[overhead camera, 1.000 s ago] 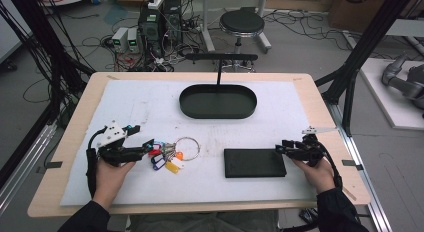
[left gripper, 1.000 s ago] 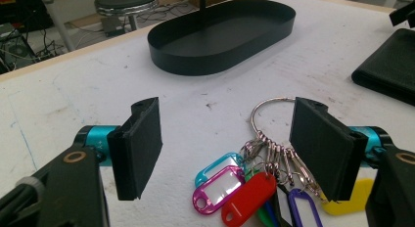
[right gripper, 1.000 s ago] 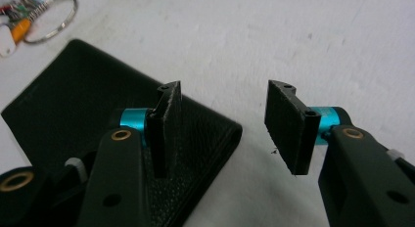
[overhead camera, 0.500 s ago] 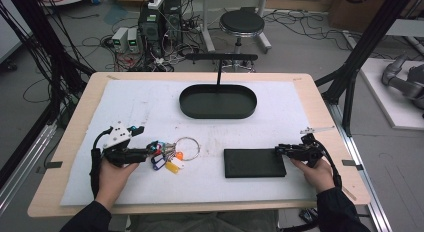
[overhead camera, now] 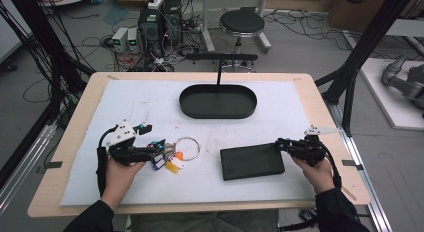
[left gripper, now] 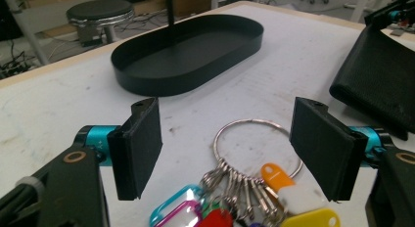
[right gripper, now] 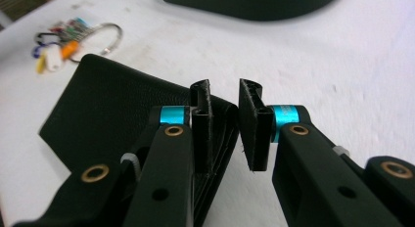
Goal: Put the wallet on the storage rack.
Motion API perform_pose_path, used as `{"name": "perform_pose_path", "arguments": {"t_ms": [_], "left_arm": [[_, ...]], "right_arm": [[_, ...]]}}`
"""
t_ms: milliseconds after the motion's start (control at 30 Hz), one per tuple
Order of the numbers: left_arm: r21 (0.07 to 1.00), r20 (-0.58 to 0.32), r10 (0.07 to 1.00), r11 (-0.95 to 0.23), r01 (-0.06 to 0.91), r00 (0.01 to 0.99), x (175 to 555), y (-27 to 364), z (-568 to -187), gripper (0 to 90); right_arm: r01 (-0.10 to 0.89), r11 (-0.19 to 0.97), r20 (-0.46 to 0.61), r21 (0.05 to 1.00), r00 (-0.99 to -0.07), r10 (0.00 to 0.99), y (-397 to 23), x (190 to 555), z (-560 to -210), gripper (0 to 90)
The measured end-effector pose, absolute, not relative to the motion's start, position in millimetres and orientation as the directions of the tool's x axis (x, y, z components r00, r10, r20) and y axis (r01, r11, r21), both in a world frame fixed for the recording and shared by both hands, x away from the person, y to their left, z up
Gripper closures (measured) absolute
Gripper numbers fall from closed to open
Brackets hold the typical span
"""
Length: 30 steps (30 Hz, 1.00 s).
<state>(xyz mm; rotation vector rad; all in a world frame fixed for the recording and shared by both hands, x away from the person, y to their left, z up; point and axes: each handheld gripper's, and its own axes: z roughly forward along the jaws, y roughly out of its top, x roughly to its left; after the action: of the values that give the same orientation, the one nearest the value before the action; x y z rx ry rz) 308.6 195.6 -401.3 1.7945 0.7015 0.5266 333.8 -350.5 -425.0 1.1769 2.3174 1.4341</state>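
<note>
A black wallet (overhead camera: 252,162) lies flat on the white mat at the right. My right gripper (overhead camera: 281,143) is at its right edge. In the right gripper view the jaws (right gripper: 225,97) have just been closing and now pinch the wallet's (right gripper: 107,109) folded edge. A bunch of keys with coloured tags (overhead camera: 172,154) on a metal ring lies at the left. My left gripper (overhead camera: 152,154) is open. Its pads (left gripper: 139,148) stand on either side of the key ring (left gripper: 254,139) without touching it.
A black oval tray (overhead camera: 218,116) with an upright post stands at the back middle of the mat; its wall (left gripper: 186,85) lies beyond the keys. The white mat (overhead camera: 300,112) covers a wooden table. A stool and cables are on the floor behind.
The right gripper's jaws have drawn together on the wallet's right edge. Both hands have stayed nearly where they were, and the keys and the wallet have not shifted.
</note>
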Motion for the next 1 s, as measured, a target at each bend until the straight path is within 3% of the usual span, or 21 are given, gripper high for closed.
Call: {"name": "perform_pose_path", "arguments": {"t_ms": [167,600,1000], "left_arm": [[0.947,0.013,0.621,-0.26,0.191,0.784,309,170,-399,27.8],[0.932,-0.109,0.44,-0.267,0.246,0.892,314,108,-407,26.6],[0.915,-0.167,0.377,-0.285,0.285,0.911,316,65,-421,26.4]], "right_arm": [[0.417,0.231,0.176,0.879,-0.735,0.655,-351,323,-416,78.4],[0.33,0.253,0.11,0.909,-0.779,0.617,-354,310,-411,78.6],[0.266,0.285,0.056,0.921,-0.813,0.579,-353,305,-409,78.4]]}}
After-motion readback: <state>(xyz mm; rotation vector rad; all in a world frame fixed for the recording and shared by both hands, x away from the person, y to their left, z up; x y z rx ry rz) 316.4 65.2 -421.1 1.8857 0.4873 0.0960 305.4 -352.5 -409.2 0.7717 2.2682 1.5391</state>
